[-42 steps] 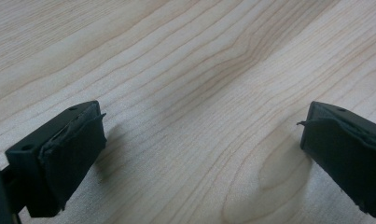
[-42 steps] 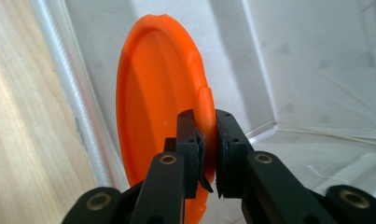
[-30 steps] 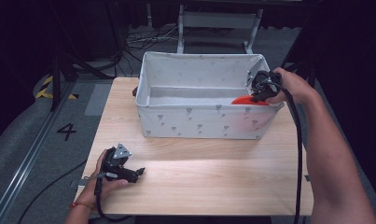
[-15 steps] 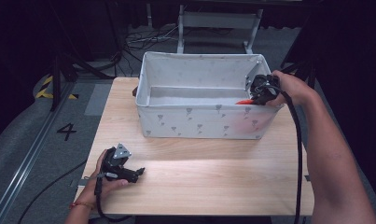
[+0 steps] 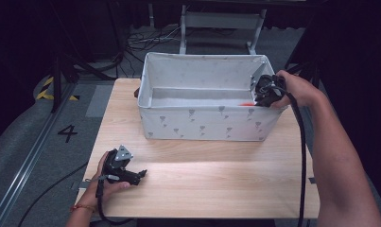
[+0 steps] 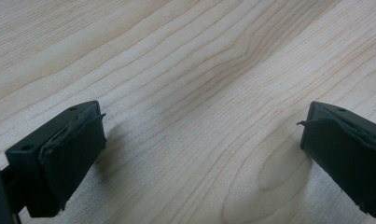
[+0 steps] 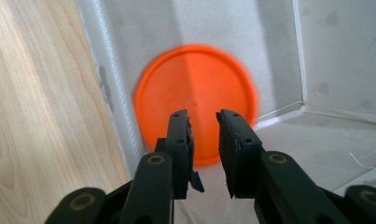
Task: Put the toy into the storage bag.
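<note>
An orange disc (image 7: pixel 195 79), blurred, lies low in the right end of a white fabric bin (image 5: pixel 207 125); in the high view only a sliver of the orange disc (image 5: pixel 247 103) peeks over the front wall. My right gripper (image 5: pixel 264 92) hovers at the bin's right rim. In the right gripper view the right gripper (image 7: pixel 202 116) has its jaws a little apart with nothing between them, and the disc sits beyond the tips. My left gripper (image 5: pixel 140 176) rests at the table's front left. The left gripper (image 6: pixel 202 121) is wide open over bare wood.
The bin stands at the back middle of the wooden table (image 5: pixel 216 175). A light metal frame (image 5: pixel 221 21) and cables lie on the floor behind the table. A grey floor strip marked with a 4 (image 5: pixel 67 133) runs along the left.
The orange disc, held up at the bin's right rim before, has dropped lower into the bin, out of the right gripper. The left gripper has not moved.
</note>
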A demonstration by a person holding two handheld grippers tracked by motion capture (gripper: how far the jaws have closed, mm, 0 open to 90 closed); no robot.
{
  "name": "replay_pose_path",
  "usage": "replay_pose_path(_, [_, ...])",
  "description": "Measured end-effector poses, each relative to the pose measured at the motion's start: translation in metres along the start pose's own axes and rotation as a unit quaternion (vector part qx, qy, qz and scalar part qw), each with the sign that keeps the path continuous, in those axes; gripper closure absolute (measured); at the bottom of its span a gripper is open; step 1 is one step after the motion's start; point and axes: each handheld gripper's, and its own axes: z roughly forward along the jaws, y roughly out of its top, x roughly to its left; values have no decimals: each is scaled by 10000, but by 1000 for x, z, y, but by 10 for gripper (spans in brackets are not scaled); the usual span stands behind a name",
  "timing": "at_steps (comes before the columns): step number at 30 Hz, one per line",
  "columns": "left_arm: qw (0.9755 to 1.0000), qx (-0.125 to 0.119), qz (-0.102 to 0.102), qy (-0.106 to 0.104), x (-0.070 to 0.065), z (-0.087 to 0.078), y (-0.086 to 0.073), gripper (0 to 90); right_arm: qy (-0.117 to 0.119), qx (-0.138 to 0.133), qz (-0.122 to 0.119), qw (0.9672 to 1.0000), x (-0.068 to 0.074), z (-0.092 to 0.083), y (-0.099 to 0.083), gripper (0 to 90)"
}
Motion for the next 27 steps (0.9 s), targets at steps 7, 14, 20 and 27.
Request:
replay_pose_path(7, [10000, 0, -1, 0, 0, 0, 0, 2, -199, -659, 280, 9972, 4, -6, -6, 675])
replay_pose_path(14, [10000, 0, -1, 0, 0, 0, 0, 2, -509, -1195, 720, 9889, 4, -12, -15, 586])
replay_pose_path(20, [10000, 2, 1, 1, 0, 0, 0, 2, -750, -1716, 1123, 9759, 11, -20, -22, 476])
replay_pose_path(27, [10000, 0, -1, 1, 0, 0, 0, 2, -897, -2429, 1683, 9511, 26, -34, -30, 333])
